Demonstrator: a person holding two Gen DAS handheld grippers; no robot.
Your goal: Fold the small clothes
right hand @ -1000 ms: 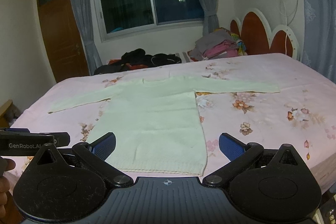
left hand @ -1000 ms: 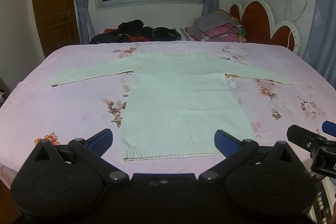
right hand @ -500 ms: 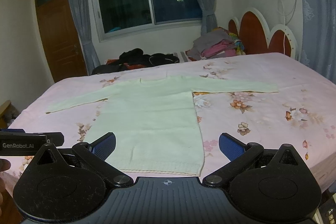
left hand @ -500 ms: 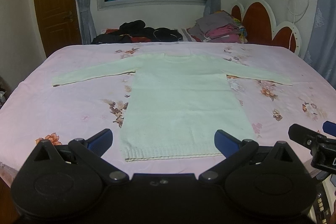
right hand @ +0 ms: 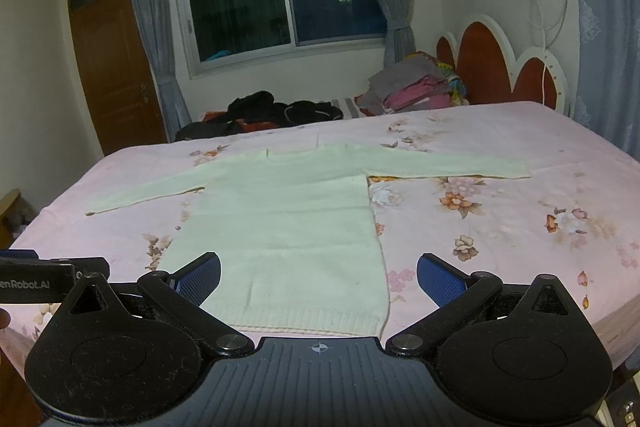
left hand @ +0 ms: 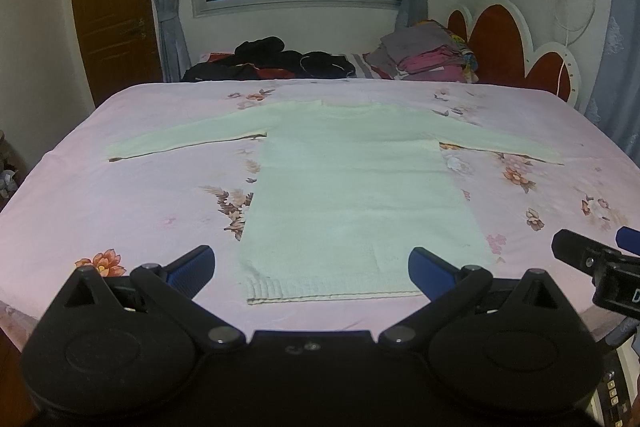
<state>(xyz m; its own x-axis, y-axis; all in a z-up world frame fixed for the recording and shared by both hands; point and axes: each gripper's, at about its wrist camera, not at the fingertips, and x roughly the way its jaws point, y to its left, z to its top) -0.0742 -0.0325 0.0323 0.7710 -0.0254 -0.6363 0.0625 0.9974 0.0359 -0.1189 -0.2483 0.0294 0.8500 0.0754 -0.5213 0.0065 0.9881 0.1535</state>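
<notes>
Where lettering can be read at all, I find it only on the left gripper's body as seen at the left edge of the right wrist view: white characters reading "enRobot.AI", the start cut off by the frame. In the left wrist view the right gripper's body shows a single "D" at the frame edge; the rest is out of sight.

I record the left gripper with its blue-padded fingers spread wide and gripping nothing. It hovers at the near edge of the bed, the sweater's hem lying between the finger pads in the view; I cannot tell whether anything touches.

The right gripper is likewise released, its fingers wide apart and empty, positioned just before the hem.

The pale green sweater lies flat and unfolded on the pink floral bedspread, hem toward me, neckline away, both sleeves stretched straight out to the sides.

Beyond the bed I note a pile of dark clothes and a stack of folded garments near the headboard.
</notes>
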